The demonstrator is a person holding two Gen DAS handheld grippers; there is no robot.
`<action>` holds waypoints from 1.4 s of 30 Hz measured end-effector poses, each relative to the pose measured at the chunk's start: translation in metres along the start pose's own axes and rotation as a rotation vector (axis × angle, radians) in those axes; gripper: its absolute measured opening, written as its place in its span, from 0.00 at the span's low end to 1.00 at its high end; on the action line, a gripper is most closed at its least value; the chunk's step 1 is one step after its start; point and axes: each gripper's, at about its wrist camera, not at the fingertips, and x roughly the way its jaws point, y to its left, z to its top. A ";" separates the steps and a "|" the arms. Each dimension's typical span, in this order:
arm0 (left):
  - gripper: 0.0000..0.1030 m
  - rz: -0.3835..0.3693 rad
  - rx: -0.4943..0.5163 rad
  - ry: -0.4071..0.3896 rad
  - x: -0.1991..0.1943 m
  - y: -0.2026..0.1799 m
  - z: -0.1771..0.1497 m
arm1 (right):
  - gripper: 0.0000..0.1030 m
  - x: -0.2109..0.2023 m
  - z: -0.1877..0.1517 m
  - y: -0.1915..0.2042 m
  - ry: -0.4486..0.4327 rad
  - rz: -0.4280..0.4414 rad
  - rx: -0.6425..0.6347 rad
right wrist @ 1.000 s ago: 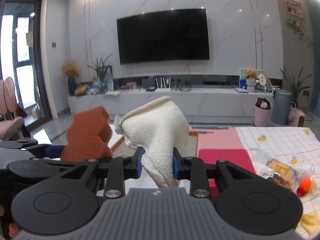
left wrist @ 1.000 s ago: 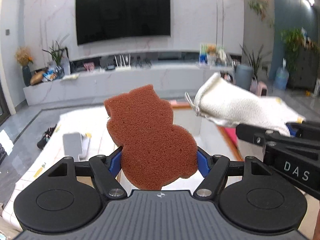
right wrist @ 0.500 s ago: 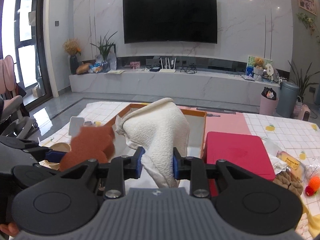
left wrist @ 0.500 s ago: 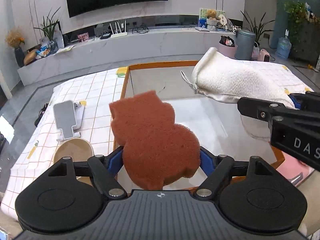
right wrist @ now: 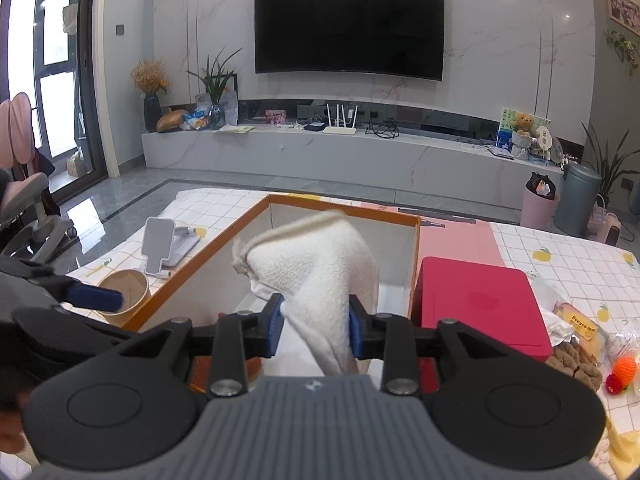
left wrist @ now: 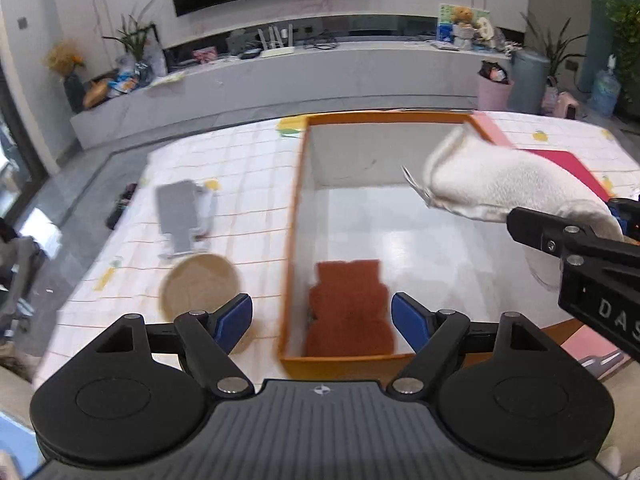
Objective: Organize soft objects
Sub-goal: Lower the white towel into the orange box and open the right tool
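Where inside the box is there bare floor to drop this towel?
The box floor is bare from the brown sponge in its near left corner to the far wall and right side. Outside is crowded: paper bowl and phone stand left, red box right.

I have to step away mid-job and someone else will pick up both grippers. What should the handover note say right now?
Left hand-held gripper: open and empty, its jaws just opened; it hangs over the near end of the box.
Right hand-held gripper: shut on the white cloth, jaws just easing open, held above the box.
Sponge: brown, lying on the box floor near the front wall.
Done: sponge is in the box.
Left: lower the cloth into the box and let go. Whether the items on the table to the right count as soft objects is unclear.
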 end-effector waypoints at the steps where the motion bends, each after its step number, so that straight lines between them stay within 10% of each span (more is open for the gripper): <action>1: 0.90 0.031 0.009 -0.013 -0.004 0.002 -0.001 | 0.31 0.002 0.001 0.001 0.010 0.003 0.004; 14: 0.91 0.052 -0.051 -0.060 -0.025 0.034 0.002 | 0.19 0.082 0.008 0.021 0.303 0.024 -0.027; 20: 0.91 0.064 -0.019 -0.084 -0.024 0.032 0.001 | 0.20 0.108 -0.004 0.036 0.315 -0.110 -0.150; 27: 0.90 0.014 -0.082 -0.038 -0.017 0.042 0.003 | 0.87 0.108 0.002 0.029 0.334 -0.076 -0.093; 31: 0.90 0.036 -0.090 -0.034 -0.019 0.043 0.003 | 0.87 0.089 0.018 0.015 0.313 0.032 -0.014; 33: 0.91 0.035 -0.097 -0.031 -0.019 0.044 0.003 | 0.84 0.079 0.029 0.011 0.262 0.037 -0.020; 38: 0.91 0.035 -0.086 -0.034 -0.020 0.042 0.003 | 0.11 0.092 0.031 0.019 0.331 0.042 -0.152; 42: 0.91 0.037 -0.094 -0.028 -0.018 0.042 0.004 | 0.01 0.108 0.012 0.019 0.407 0.082 -0.167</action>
